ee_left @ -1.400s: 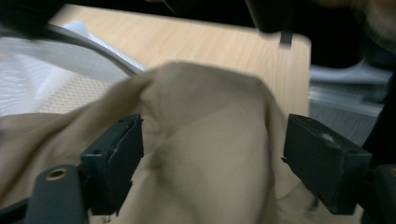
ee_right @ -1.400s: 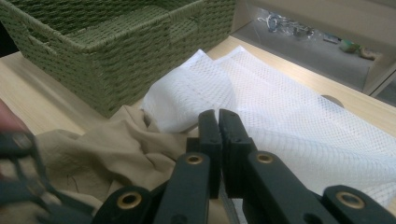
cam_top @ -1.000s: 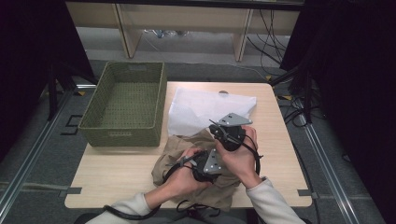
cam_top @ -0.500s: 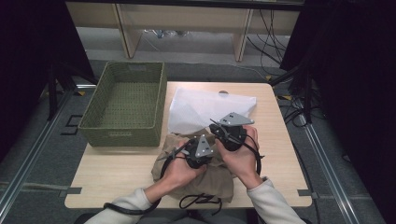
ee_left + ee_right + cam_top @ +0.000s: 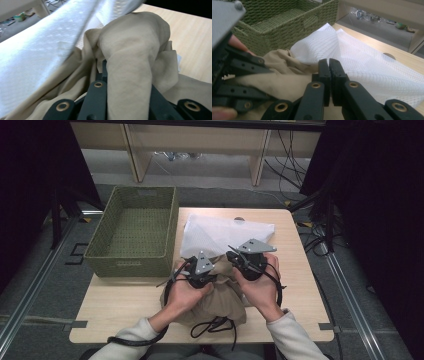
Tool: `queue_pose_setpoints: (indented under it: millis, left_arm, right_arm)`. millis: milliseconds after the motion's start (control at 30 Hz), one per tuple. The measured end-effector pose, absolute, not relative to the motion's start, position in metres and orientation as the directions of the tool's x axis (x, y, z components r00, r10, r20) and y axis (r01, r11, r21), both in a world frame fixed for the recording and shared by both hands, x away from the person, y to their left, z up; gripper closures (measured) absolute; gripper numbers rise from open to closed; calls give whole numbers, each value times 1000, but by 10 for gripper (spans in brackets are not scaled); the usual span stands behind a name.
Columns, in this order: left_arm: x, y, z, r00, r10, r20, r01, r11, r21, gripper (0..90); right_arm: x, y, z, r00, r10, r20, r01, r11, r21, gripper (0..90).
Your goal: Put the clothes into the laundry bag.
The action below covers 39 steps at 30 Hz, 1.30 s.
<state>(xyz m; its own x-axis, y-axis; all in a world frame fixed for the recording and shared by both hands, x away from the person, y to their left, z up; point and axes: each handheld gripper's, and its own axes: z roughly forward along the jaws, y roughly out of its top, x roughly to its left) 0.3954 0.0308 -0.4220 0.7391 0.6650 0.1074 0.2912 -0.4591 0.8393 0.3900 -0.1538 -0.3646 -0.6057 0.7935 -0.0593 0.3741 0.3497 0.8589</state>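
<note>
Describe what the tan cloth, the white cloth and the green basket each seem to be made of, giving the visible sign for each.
Tan cloth: soft woven fabric, probably cotton, matte; it drapes in rounded folds.
White cloth: thin mesh-like textile, likely synthetic; a fine dotted grid shows.
Green basket: woven cord or wicker, matte; plaited rows show on its walls.

A person sits at a light wooden table [image 5: 125, 310]. Each hand holds a black gripper with a grey three-cornered plate on top. The left gripper [image 5: 200, 272] and the right gripper [image 5: 248, 260] sit close together on a crumpled tan cloth [image 5: 220, 295]. A white mesh cloth [image 5: 220, 234] lies just behind it. A green woven basket [image 5: 107, 257] stands to the left. Black cables [image 5: 215, 325] curl near the table's front edge.
</note>
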Motion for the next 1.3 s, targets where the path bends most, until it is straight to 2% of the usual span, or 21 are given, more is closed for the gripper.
queue_pose_setpoints:
  millis: [233,267,367,433,500,600,767,933,1300]
  left_arm:
    - [399,42,-417,689,719,86,320,-408,855,842]
    - [400,44,-416,692,713,113,299,-425,854,842]
    - [401,47,-418,679,725,117,302,-421,855,842]
    - [402,47,-420,661,745,88,314,-381,870,841]
    - [403,49,-420,654,751,87,312,-373,874,840]
    - [403,47,-422,654,750,97,305,-378,874,840]
    - [404,44,-425,650,755,81,308,-359,881,838]
    - [405,40,-430,664,741,101,304,-391,869,836]
    - [400,34,-426,655,755,27,304,-296,905,837]
  right_arm:
    - [390,-155,-365,-606,794,-55,376,346,860,897]
    - [389,-155,-364,-596,802,-47,392,341,854,897]
    - [390,-156,-365,-606,794,-54,381,350,856,897]
    - [391,-158,-366,-610,790,-60,374,354,857,897]
    - [389,-158,-368,-593,805,-10,415,316,853,897]
    - [389,-159,-369,-601,798,-56,389,353,851,897]
    - [386,-155,-374,-616,786,-50,393,362,845,896]
    - [385,-150,-378,-624,780,-42,403,368,838,897]
    - [378,-149,-370,-631,775,-39,376,349,858,896]
